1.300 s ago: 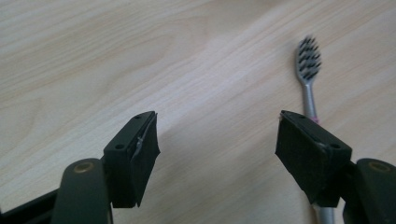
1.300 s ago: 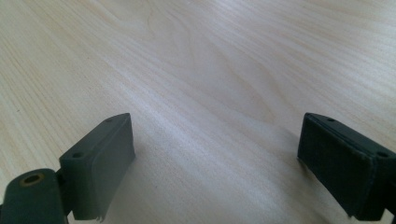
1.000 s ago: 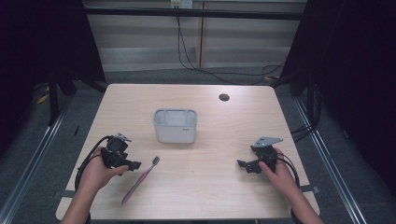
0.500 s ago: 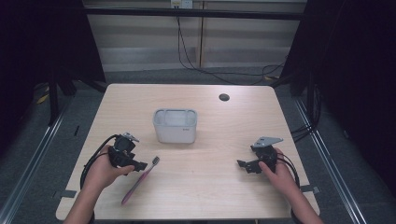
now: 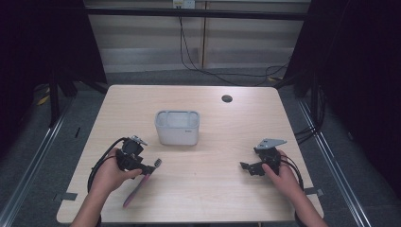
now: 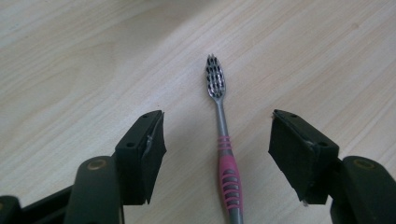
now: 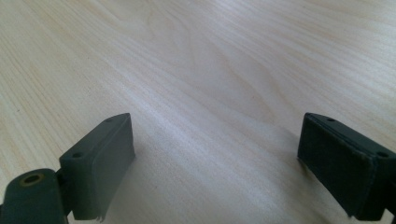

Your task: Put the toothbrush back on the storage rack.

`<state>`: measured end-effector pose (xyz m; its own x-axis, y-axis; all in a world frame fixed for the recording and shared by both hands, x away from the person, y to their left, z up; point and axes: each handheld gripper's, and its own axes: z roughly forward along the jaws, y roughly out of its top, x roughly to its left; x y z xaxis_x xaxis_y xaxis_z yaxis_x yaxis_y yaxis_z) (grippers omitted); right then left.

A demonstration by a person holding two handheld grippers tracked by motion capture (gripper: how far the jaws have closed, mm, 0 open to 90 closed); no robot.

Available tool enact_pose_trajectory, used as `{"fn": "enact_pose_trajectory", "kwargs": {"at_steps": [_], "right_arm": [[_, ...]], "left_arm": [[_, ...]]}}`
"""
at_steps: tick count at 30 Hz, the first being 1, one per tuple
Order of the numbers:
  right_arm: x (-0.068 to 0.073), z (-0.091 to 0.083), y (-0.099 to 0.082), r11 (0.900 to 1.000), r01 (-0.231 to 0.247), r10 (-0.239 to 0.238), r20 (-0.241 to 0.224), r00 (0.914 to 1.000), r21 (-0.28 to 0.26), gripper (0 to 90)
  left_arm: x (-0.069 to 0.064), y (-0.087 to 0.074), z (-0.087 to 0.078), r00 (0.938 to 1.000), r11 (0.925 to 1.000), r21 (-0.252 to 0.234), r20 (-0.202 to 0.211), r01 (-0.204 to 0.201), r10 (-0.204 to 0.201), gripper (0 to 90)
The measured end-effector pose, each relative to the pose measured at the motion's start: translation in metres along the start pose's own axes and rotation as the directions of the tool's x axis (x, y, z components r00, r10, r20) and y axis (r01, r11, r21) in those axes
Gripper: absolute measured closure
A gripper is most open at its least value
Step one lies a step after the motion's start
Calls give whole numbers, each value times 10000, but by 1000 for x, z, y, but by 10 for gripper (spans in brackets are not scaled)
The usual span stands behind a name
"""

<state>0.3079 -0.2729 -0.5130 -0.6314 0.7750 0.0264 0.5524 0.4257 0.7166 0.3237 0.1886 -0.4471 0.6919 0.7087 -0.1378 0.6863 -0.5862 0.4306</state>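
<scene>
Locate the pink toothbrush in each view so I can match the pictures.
High view: toothbrush lies lower left on the table, its head under the left gripper.
Left gripper view: centre, head pointing up, handle between the open jaws, untouched.
Right gripper view: bare tabletop between that gripper's jaws.
Shared landmark: the pale wood-grain tabletop.

Left tool (image 5: 150, 166) low over the bench, jaws just been closing but pads still apart and gripping nothing; right tool (image 5: 246, 167) held low in the right hand (image 5: 279, 171), jaws wide.
</scene>
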Motion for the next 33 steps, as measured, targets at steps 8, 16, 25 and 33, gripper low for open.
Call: {"fn": "enact_pose_trajectory", "kwargs": {"at_steps": [8,16,25,33], "right_arm": [[0,0,0,10000,2,-2,-1,10000,0,101],[0,0,0,10000,-5,5,3,10000,1,101],[0,0,0,10000,-6,6,0,10000,1,101],[0,0,0,10000,3,-3,2,10000,-3,101]], "left_arm": [[-2,-8,6,10000,9999,103,5,25,-25,386],[-2,-19,13,10000,10000,27,16,36,-36,442],[-3,-24,15,9999,9999,39,-70,-111,111,547],[-6,-25,17,9993,9992,305,-263,-241,249,625]]}}
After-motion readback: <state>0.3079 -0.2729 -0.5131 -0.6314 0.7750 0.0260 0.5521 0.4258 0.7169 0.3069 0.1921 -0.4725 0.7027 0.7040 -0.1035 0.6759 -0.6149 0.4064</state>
